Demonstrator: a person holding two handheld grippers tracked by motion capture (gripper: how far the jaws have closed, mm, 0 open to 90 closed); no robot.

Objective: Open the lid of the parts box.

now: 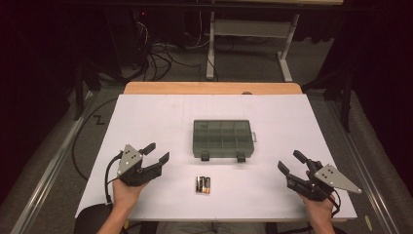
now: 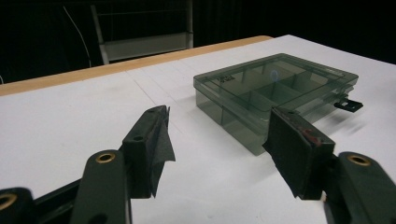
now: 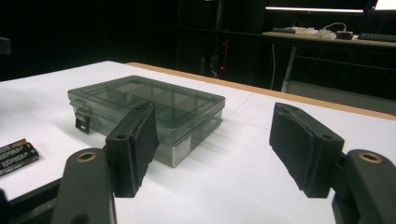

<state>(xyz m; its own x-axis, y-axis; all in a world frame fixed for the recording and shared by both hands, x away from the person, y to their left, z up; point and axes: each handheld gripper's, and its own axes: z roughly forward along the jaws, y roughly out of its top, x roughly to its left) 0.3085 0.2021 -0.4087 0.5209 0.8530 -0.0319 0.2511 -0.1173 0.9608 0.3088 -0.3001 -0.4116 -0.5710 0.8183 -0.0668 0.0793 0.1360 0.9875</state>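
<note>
A shut, smoky-green clear compartment box (image 1: 223,138) lies at the middle of the white table, its two black latches facing me. A small pack of batteries (image 1: 203,185) lies in front of it, near the table's front edge. My left gripper (image 1: 157,151) is held at the front left, open and empty, pointing toward the box (image 2: 275,95). At the front right my right gripper (image 1: 290,163) is open too, with nothing between its jaws; past its left jaw I see the box (image 3: 147,109) and the batteries (image 3: 16,154).
The white table sheet (image 1: 146,117) ends at a wooden strip (image 1: 214,88) along the far edge. Beyond it stand a white desk frame (image 1: 253,34) and loose cables on the floor. Dark surroundings on both sides.
</note>
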